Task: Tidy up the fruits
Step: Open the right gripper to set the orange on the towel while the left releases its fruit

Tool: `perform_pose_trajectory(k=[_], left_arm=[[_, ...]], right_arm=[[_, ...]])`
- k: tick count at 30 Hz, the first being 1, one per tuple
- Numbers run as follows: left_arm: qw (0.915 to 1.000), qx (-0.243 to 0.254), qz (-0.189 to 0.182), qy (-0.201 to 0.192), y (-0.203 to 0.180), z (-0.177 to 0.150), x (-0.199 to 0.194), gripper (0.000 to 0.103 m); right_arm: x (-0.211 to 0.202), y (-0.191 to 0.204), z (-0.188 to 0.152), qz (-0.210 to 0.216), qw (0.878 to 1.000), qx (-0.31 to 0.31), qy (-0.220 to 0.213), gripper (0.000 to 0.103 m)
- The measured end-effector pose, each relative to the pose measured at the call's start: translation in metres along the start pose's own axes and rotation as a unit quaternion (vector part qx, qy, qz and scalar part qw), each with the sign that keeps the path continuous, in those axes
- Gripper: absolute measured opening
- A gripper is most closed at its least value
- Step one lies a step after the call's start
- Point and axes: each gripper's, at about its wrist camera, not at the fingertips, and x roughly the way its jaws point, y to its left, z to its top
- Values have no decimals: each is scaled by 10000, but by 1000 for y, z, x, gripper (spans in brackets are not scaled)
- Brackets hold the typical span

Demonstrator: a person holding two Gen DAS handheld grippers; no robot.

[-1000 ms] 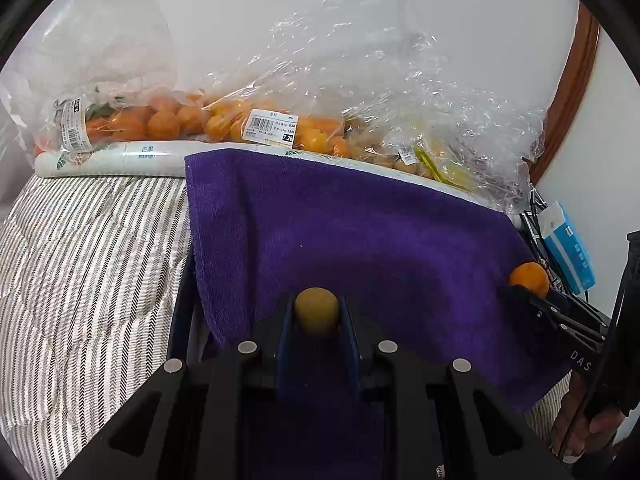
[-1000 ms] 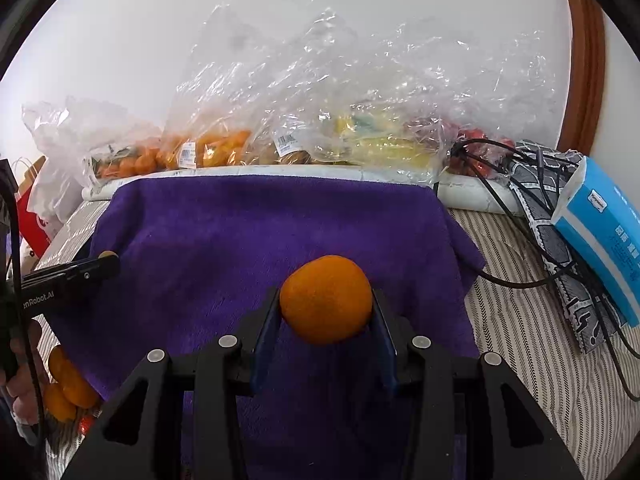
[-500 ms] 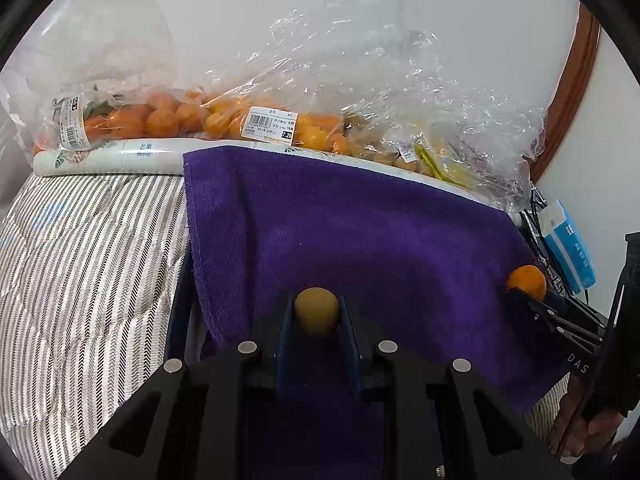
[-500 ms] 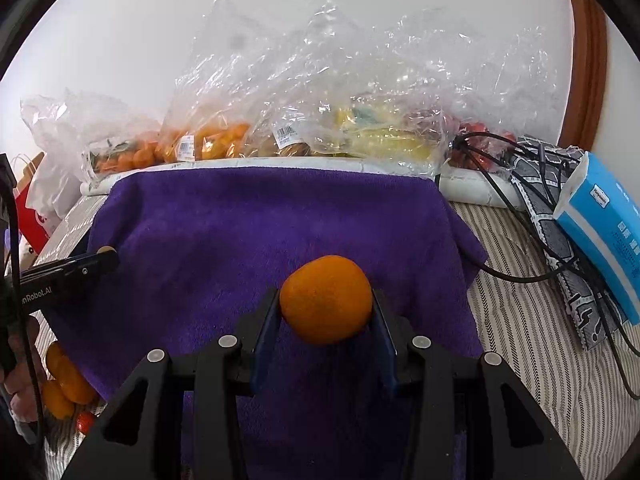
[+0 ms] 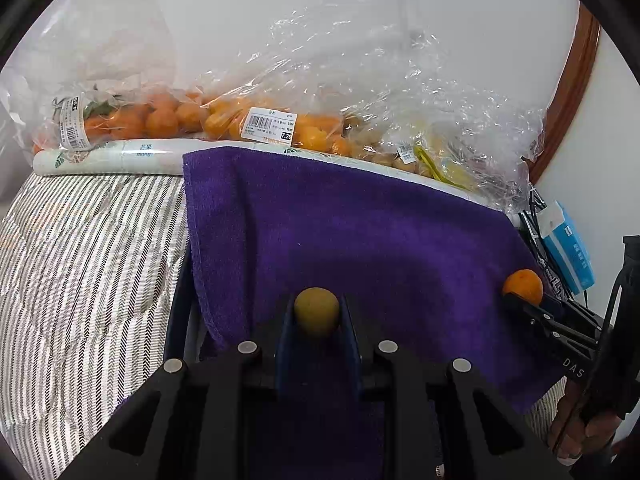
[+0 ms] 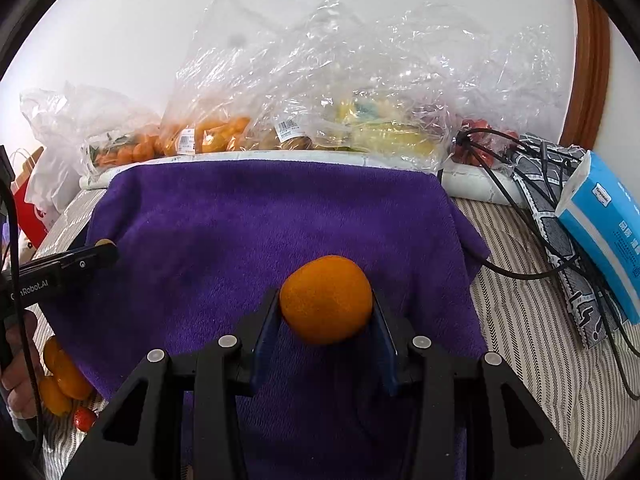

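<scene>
Orange tangerine — clamped between right claw pads.

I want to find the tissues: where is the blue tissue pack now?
The blue tissue pack lies at the right edge of the right wrist view, on the striped bedding, beside black cables, right of the purple towel.

The small yellow-brown round fruit has its sides covered by the left tool's blue pads, and the large orange mandarin is likewise masked on both flanks. Print on the white barcode label is too small to read. Contents of the crinkled clear plastic bags blur behind glare. The blue-and-white tissue pack is cut by the right edge. The purple fleece towel hides whatever lies beneath it.
</scene>
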Motion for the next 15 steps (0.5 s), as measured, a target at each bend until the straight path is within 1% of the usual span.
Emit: perform_pose_trajectory(k=[5, 8, 12, 14, 15], left_arm=[[10000, -8, -38, -24, -1, 1, -1, 23], [10000, 12, -66, -69, -2, 1, -3, 27], [9997, 81, -104, -208, -6, 1, -9, 37], [9995, 103, -101, -284, -7, 2, -12, 40], [9994, 104, -88, -329, -7, 2, -14, 41]], right_arm=[[-3, 0, 1, 10, 10000, -22, -76, 45], [-4, 1, 1, 2, 10000, -46, -82, 45], [-9, 0, 2, 33, 9998, -29, -197, 45], [-14, 0, 3, 55, 9996, 7, -290, 51], [-18, -1, 4, 70, 9993, 16, -371, 51]])
